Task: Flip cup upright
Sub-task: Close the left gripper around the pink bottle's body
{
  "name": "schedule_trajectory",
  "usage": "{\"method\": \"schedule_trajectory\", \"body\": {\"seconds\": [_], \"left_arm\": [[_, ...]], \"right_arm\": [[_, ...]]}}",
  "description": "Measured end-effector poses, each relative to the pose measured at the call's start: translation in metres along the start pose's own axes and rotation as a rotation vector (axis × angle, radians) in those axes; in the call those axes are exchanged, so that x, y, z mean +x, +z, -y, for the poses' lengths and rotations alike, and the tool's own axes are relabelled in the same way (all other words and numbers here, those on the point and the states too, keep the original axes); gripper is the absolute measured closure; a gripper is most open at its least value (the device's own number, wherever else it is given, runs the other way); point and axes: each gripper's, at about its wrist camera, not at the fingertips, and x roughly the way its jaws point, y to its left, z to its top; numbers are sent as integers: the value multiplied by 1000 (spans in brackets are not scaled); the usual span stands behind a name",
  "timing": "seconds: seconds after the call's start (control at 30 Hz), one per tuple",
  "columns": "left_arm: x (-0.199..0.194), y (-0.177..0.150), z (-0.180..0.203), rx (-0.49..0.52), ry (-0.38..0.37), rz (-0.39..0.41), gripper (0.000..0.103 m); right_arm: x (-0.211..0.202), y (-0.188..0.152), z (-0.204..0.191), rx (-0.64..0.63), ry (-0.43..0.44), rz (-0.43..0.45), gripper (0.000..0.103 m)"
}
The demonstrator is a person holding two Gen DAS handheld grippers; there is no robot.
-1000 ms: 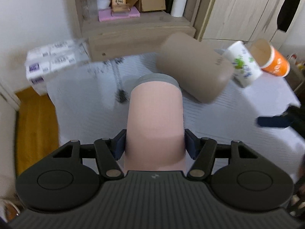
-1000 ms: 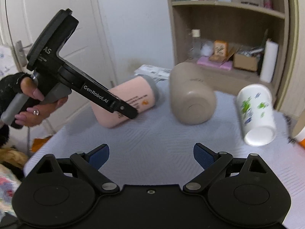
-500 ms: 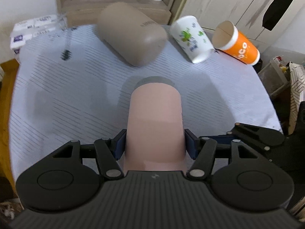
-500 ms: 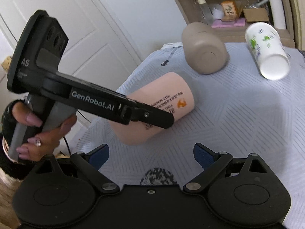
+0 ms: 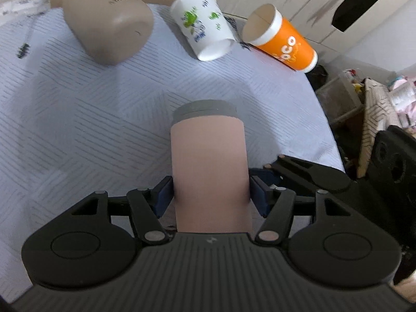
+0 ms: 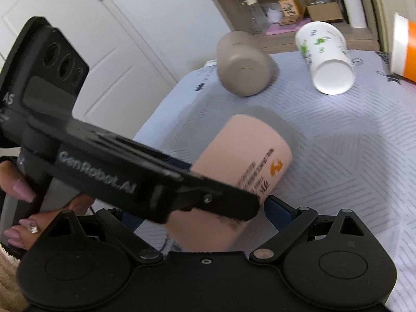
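Nearest the left wrist camera, the left gripper (image 5: 210, 197) has its blue-padded fingers (image 5: 163, 197) clenched on the lower body of the pink cup (image 5: 209, 166), which is the one being turned. The cup is held off the surface (image 5: 78, 130), tilted, its grey-banded end pointing away from the gripper and down toward the cloth; gripping it across the sides leaves both ends free, which suits rotating it to stand. From the right wrist view, the right gripper (image 6: 205, 221) sits just behind the cup with its fingers spread wide, grasping nothing, seemingly ready to steady it. Beyond, three more cups lie on their sides, well apart from the pink one: a tan tumbler (image 5: 109, 18), a white paper cup (image 5: 202, 33) with green print, and an orange paper cup (image 5: 283, 41) near the far edge.
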Motion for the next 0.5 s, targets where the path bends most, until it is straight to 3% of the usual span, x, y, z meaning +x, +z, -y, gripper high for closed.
{"method": "schedule_trajectory", "body": {"seconds": [0.13, 0.23, 0.5], "left_arm": [[1, 4, -1, -15, -43, -5, 40], [2, 6, -1, -11, -47, 4, 40], [6, 9, -8, -11, -70, 39, 40]], "right_arm": [[2, 6, 4, -7, -26, 1, 6], [2, 9, 9, -22, -49, -4, 12], [-10, 12, 26, 15, -18, -29, 18]]}}
